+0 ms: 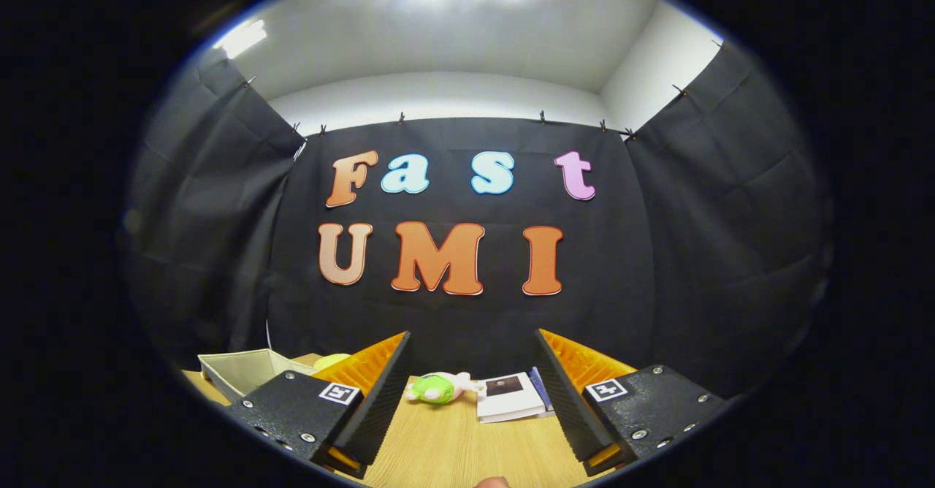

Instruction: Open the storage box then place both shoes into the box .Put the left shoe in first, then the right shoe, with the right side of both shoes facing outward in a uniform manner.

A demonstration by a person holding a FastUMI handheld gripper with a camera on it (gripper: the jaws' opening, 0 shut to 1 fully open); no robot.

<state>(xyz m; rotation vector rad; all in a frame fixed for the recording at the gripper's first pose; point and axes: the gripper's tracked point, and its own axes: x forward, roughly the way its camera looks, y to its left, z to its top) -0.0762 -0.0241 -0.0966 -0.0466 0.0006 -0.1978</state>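
My gripper (471, 356) is held level above a wooden table (453, 451), with its fingers (380, 393) spread wide apart and nothing between them. A pale, open-topped storage box (245, 371) sits on the table beyond the left finger, partly hidden by it. I cannot make out any shoes among the things on the table.
A green and white plush toy (440, 387) lies on the table between the fingers, beyond their tips. A white booklet (511, 397) lies beside it, near the right finger. A yellow-green object (330, 360) peeks out behind the left finger. Black cloth walls close the booth behind.
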